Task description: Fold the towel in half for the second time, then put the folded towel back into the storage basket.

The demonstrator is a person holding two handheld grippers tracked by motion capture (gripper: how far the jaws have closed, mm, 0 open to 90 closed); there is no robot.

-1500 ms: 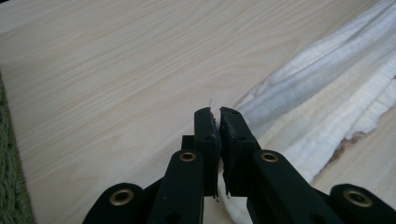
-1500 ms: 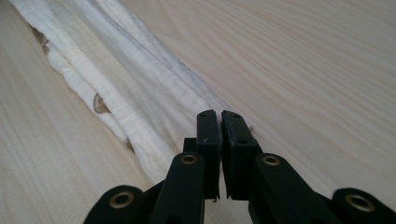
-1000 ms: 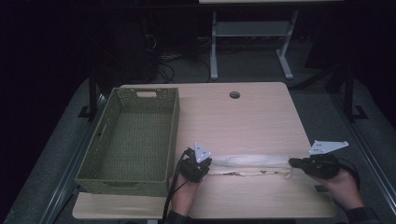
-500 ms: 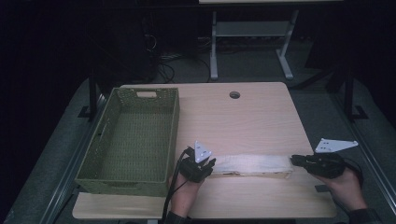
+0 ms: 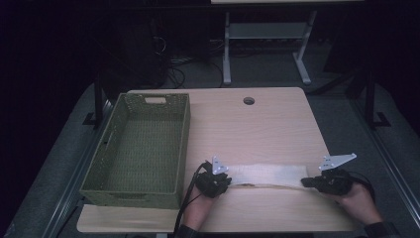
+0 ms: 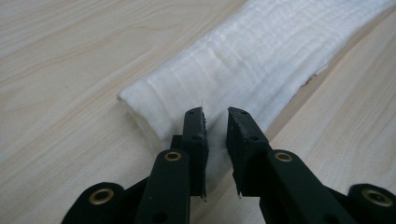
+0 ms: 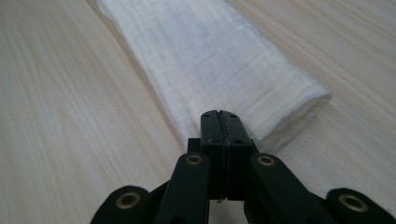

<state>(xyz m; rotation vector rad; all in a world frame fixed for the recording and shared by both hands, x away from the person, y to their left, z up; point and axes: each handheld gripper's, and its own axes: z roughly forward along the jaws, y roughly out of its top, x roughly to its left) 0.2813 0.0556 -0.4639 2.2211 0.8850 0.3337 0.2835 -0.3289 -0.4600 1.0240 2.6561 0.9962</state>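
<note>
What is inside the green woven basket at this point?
Nothing can be seen in the green woven basket: its woven floor lies bare. The near wall hides a strip of floor just behind it. The folded white cloth lies outside it, on the table.

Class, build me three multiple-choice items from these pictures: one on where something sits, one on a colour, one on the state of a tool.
1. Where does the basket stand on the table?
A. left side
B. right side
C. under the cloth

2. What colour is the folded cloth?
A. red
B. white
C. black

3. How do the right tool's jaws stand?
A. wide open
B. around the basket rim
C. pressed together

Answers:
1 A, the high view shows it along the left edge.
2 B, white in both tool views.
3 C, no gap shows between them at the cloth's end.
</note>
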